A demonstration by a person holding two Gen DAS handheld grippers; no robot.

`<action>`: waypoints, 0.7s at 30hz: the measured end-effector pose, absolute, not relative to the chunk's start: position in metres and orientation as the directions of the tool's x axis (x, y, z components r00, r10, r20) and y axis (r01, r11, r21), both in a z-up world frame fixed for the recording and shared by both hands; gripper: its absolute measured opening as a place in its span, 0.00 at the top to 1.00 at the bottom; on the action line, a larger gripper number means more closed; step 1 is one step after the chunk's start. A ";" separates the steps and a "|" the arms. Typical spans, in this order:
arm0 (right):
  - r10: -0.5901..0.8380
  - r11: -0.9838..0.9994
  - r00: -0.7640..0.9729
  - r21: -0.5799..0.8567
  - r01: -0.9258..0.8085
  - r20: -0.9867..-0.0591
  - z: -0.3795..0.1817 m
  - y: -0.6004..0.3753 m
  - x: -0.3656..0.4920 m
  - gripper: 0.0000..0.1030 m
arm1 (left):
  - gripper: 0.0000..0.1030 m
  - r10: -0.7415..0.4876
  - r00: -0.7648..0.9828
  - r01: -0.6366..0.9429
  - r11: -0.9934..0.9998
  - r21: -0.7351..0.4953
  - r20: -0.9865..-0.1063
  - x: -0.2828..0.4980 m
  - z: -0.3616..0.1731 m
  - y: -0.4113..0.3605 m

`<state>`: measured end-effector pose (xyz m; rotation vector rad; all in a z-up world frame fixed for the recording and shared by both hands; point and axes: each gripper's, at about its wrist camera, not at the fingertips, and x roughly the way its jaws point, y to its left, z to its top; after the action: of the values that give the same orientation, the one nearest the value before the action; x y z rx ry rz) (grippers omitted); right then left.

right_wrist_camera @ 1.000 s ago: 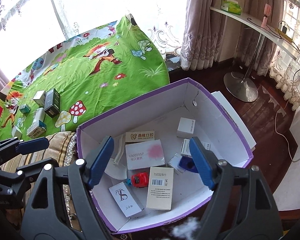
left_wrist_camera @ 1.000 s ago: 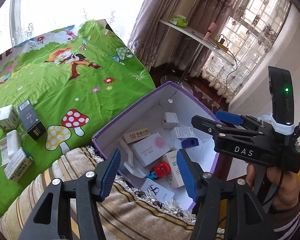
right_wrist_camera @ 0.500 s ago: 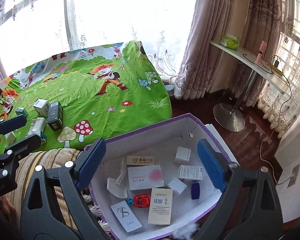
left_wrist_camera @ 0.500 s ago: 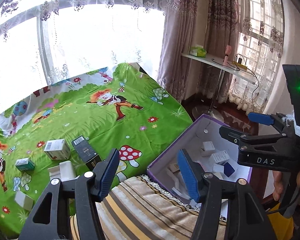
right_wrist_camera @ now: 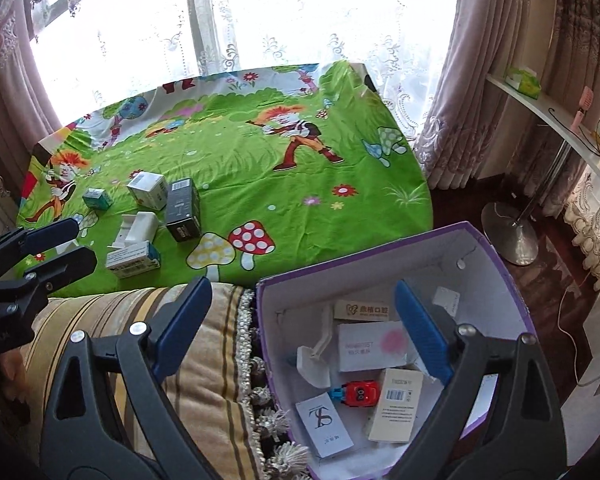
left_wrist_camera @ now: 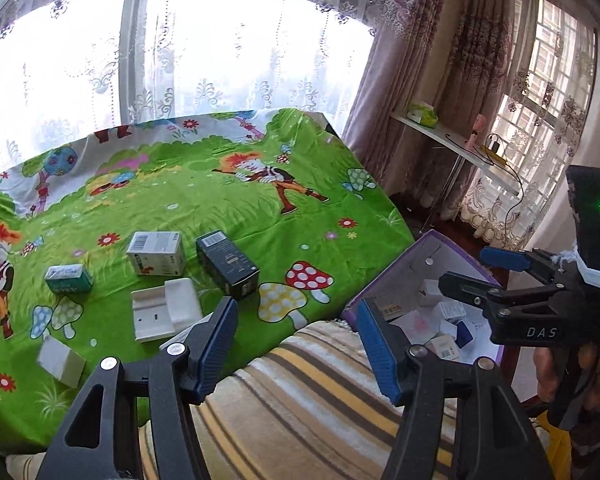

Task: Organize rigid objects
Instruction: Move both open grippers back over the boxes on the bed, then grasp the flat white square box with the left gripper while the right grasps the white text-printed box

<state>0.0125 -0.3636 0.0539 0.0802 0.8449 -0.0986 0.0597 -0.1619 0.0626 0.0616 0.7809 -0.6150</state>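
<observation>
With both sets of jaws spread wide and gripping nothing, the left gripper (left_wrist_camera: 294, 342) hangs above a striped cushion (left_wrist_camera: 300, 400) facing the green cartoon sheet (left_wrist_camera: 220, 200), and the right gripper (right_wrist_camera: 304, 330) hangs over the near wall of the purple box (right_wrist_camera: 496, 258). Loose items remain on the sheet, which appears to cover a bed: a black carton (left_wrist_camera: 227, 262), a white barcode carton (left_wrist_camera: 156, 253), a teal carton (left_wrist_camera: 68, 278) and a white tray (left_wrist_camera: 166, 312). The box already holds several cartons and a red toy car (right_wrist_camera: 360, 392). Probable risk: the black and white cartons lie close together, so a wide approach may knock the neighbour aside; the soft sheet may let a carton tip under one-sided contact
</observation>
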 end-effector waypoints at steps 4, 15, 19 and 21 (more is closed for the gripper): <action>-0.019 0.996 0.640 0.038 0.076 -0.768 0.050 -0.345 0.023 0.09 | 0.39 -0.429 0.566 0.467 0.870 -0.155 -0.704 0.073 0.052 -0.124; 0.111 0.994 0.574 0.103 -0.047 -0.811 0.035 -0.296 0.054 0.09 | 0.39 -0.324 0.570 0.342 0.929 -0.140 -0.755 0.092 0.033 -0.039; 0.159 0.987 0.538 0.128 -0.095 -0.828 0.029 -0.276 0.066 0.09 | 0.39 -0.308 0.558 0.305 0.940 -0.154 -0.770 0.100 0.027 -0.018; 0.173 0.985 0.513 0.137 -0.107 -0.841 0.024 -0.266 0.074 0.09 | 0.39 -0.298 0.553 0.293 0.944 -0.154 -0.778 0.103 0.024 -0.011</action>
<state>0.0738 -0.2658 0.0241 0.0713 1.0181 0.1681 0.1032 -0.0107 0.0236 -0.0062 0.9211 -0.3495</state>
